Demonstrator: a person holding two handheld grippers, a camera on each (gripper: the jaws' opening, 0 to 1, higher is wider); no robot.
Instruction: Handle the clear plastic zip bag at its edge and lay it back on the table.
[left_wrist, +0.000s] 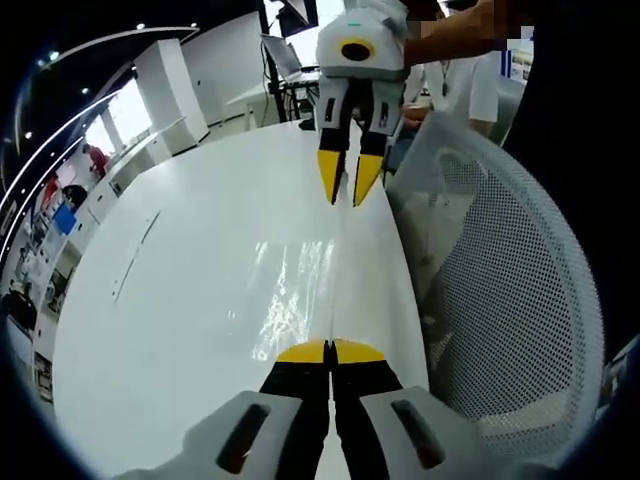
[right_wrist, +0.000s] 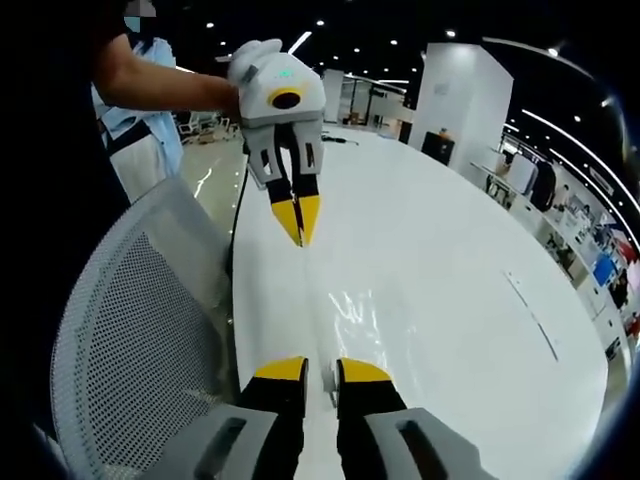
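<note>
Two grippers face each other along the near edge of a long white table, with a clear plastic zip bag stretched between them.

Left gripper view: the left gripper (left_wrist: 330, 352) rises from the bottom, its yellow-tipped jaws pressed together on the bag's near edge. The clear plastic zip bag (left_wrist: 295, 290) shows as a glossy, wrinkled sheen low over the white table (left_wrist: 190, 300). Opposite, the right gripper (left_wrist: 349, 180) points down, its jaws parted a little at the bag's far edge. A white mesh chair (left_wrist: 510, 290) stands just beside the table.

Right gripper view: the right gripper (right_wrist: 322, 372) has a narrow gap between its jaws, with the bag edge seemingly in it; whether it actually pinches the film, I cannot tell. The left gripper (right_wrist: 297, 215) opposite looks closed.

Judged from this, the bag is held at its edges and the laying down is close but unfinished. The film is nearly invisible, so its outline, zip side and contact with the table are hard to make out.
</note>
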